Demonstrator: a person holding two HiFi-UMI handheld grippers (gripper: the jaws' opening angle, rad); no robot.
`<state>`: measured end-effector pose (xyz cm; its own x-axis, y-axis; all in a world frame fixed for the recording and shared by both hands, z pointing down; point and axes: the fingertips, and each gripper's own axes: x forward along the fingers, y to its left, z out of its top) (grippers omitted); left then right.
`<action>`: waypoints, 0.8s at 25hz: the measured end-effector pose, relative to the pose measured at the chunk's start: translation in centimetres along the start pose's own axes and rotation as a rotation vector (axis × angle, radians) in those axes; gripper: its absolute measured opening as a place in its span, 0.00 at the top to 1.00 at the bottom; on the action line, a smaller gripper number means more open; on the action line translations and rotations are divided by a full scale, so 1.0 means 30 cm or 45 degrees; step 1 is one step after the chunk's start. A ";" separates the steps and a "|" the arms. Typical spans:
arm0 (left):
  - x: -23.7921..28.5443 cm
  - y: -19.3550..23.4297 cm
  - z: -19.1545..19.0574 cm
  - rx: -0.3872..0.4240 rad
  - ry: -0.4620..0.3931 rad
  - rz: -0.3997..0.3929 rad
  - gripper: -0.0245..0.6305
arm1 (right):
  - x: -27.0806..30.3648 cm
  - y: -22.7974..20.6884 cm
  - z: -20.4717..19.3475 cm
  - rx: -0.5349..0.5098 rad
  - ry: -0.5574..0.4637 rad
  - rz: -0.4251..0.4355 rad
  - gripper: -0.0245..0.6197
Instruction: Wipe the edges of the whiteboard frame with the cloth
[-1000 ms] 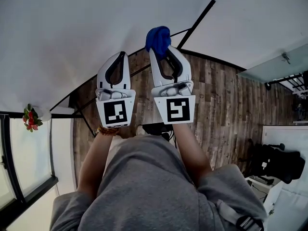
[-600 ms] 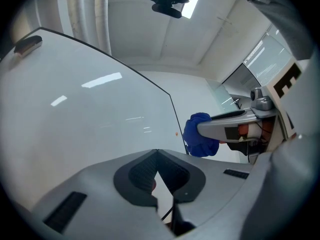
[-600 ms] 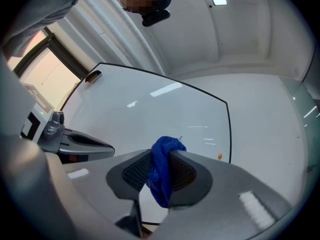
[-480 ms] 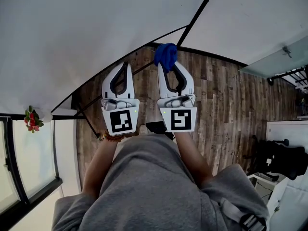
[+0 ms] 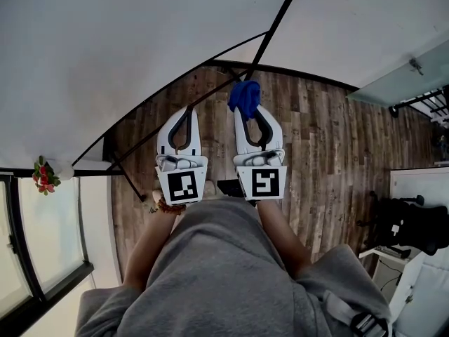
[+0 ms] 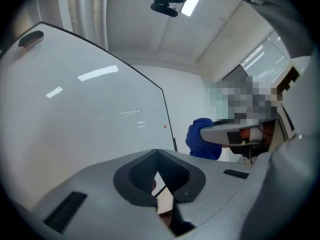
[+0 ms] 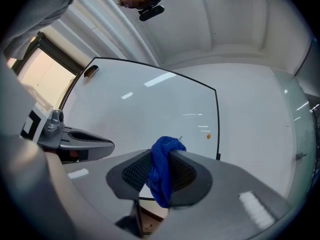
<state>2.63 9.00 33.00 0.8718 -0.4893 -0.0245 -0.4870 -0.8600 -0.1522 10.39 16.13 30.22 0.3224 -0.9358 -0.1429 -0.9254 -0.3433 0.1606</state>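
- The whiteboard [image 5: 105,48] filled the upper left of the head view, its thin black frame [image 5: 277,20] running down to a corner at upper centre.
- A wooden floor [image 5: 330,146] spread across the middle and right.
- The right gripper [image 5: 245,106] sat at centre, its fingers closed tight on the cloth.
- The left gripper [image 5: 188,111] sat just to its left, fingers pressed together with nothing between them.
- The blue cloth [image 5: 244,95] bunched out of the right fingertips, near the frame's lower corner, over the floor.
- A small red-flowered plant [image 5: 44,173] stood at the left edge.
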 end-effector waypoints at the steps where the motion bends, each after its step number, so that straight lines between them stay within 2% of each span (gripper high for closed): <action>1: -0.004 -0.013 -0.010 -0.004 0.008 -0.007 0.95 | -0.012 -0.002 -0.006 0.002 0.005 -0.001 0.80; 12: -0.023 -0.127 -0.058 -0.009 0.030 -0.102 0.95 | -0.120 -0.013 -0.034 -0.030 0.001 0.023 0.81; 20: -0.048 -0.172 -0.069 -0.006 0.029 -0.152 0.95 | -0.183 -0.033 -0.044 -0.014 0.010 -0.018 0.81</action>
<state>3.77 13.86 35.88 0.9221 -0.3866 0.0161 -0.3802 -0.9130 -0.1477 9.79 21.48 32.15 0.3367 -0.9316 -0.1372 -0.9186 -0.3570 0.1695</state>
